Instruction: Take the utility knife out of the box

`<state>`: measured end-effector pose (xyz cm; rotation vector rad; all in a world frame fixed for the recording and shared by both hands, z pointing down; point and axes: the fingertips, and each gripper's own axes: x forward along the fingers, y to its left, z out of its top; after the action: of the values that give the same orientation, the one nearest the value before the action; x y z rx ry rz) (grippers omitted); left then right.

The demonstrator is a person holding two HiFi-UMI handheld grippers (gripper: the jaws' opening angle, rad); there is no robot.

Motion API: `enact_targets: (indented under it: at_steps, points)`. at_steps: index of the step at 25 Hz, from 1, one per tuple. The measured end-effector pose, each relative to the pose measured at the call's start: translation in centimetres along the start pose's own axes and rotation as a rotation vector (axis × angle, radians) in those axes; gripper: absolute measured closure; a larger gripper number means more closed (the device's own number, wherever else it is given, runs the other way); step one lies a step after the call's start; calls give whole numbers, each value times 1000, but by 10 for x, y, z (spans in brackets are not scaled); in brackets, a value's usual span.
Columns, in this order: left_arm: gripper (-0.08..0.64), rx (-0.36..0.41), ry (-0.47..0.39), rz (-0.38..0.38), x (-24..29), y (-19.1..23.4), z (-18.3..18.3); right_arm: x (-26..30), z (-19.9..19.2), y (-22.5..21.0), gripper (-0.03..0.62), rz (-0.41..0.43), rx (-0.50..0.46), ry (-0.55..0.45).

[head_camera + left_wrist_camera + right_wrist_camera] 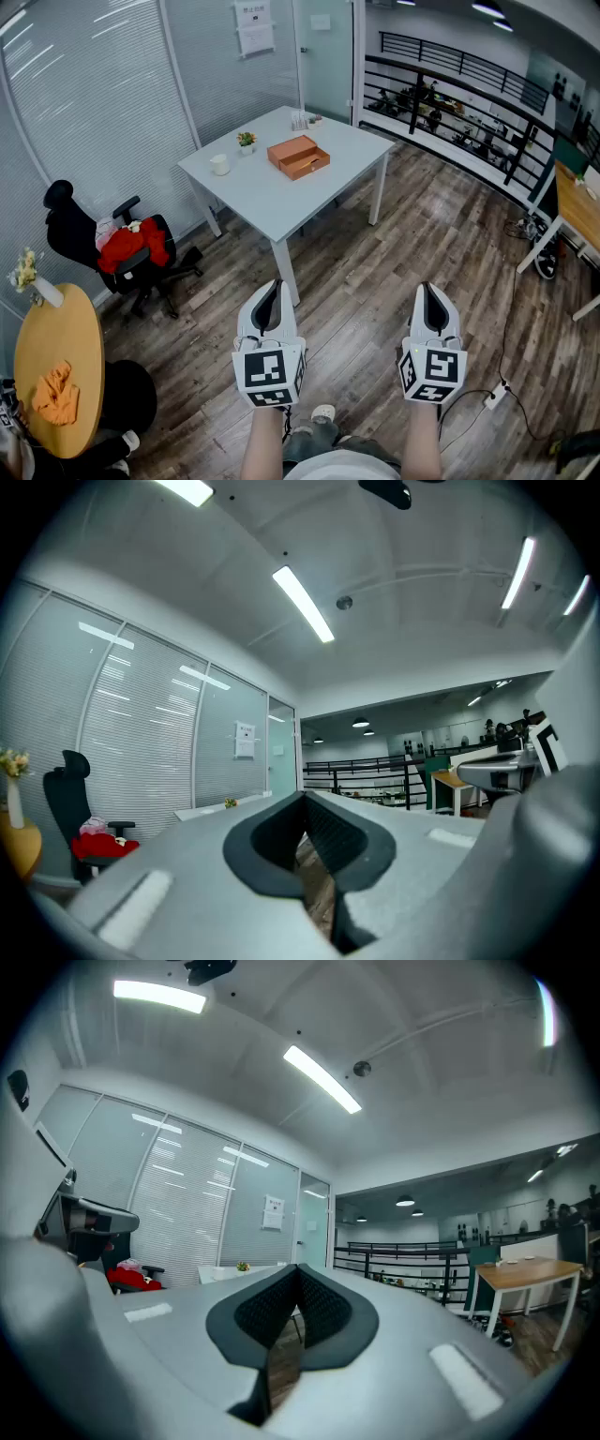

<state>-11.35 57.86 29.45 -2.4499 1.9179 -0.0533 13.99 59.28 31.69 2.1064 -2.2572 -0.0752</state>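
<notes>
The wood-plank floor [375,272] fills most of the head view. The person stands well apart from the work, so the task is, by my judgement, not yet under way.

The white rectangular counter [272,192] lies ahead toward 12 o'clock, one corner pointing at the person. Its top is kept nearly bare, which leaves free room around the box.

The flat orange-brown box [298,157] sits near the middle of the counter. A white cup [219,164] stands well apart at its 9 o'clock and a small potted plant [246,140] at its 10 o'clock.

The left tongs [270,286] and the right tongs [429,289] are held side by side at 6 o'clock, low and level, pointing forward at the counter. This looks like a carrying pose for the walk up. Each gripper view shows the two dark ribbed pads clenched tip to tip with nothing between them, only floor behind the slit lower down.

The box looks built in two layers, the lower one offset toward 5 o'clock like a shallow drawer. It is too small to tell how far open it stands. The utility knife itself does not show in any view. It is presumably inside the box, so its look cannot be told.
</notes>
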Motion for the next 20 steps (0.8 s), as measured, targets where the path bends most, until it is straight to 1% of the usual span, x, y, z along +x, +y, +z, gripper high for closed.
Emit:
enact_targets:
  at_steps: [16,20]
  points:
    - [560,-10,9,6,38,22,-8,39,-11,4,581,-9,-3,27]
    - [559,-10,0,26,54,36,-8,55,-15,5,581,-23,13,30]
